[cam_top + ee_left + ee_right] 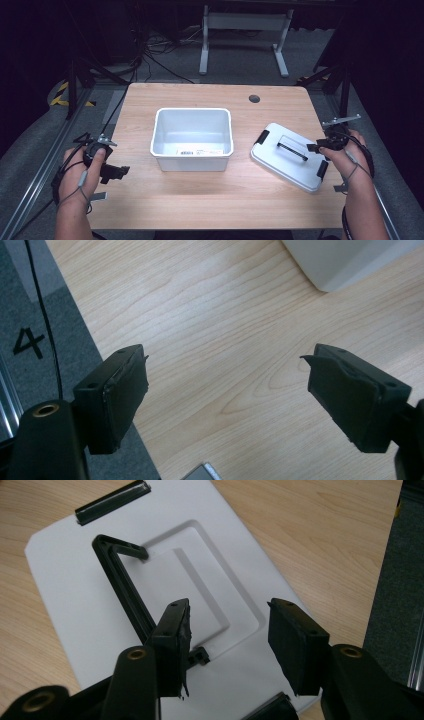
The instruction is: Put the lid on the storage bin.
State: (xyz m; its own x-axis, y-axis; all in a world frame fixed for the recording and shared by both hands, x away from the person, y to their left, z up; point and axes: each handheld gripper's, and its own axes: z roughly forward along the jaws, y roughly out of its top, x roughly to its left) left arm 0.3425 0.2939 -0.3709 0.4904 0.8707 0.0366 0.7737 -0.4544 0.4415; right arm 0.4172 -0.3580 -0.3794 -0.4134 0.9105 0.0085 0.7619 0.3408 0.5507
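Black "4" [27, 342] on grey floor [30, 375] beside the surface, left gripper view. Barcode label [201, 151] on white bin [192, 138] front wall, high view; print too small to read.

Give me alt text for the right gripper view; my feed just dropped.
The right gripper hangs open over a white lid lying flat on the wooden table, its jaws apart and holding nothing. The lid's black handle stands raised just left of the jaws, and a black latch sits at the lid's far edge.

A white bin [192, 137] and white, black-handled lid [287, 155] sit on light woodgrain table [200, 200].
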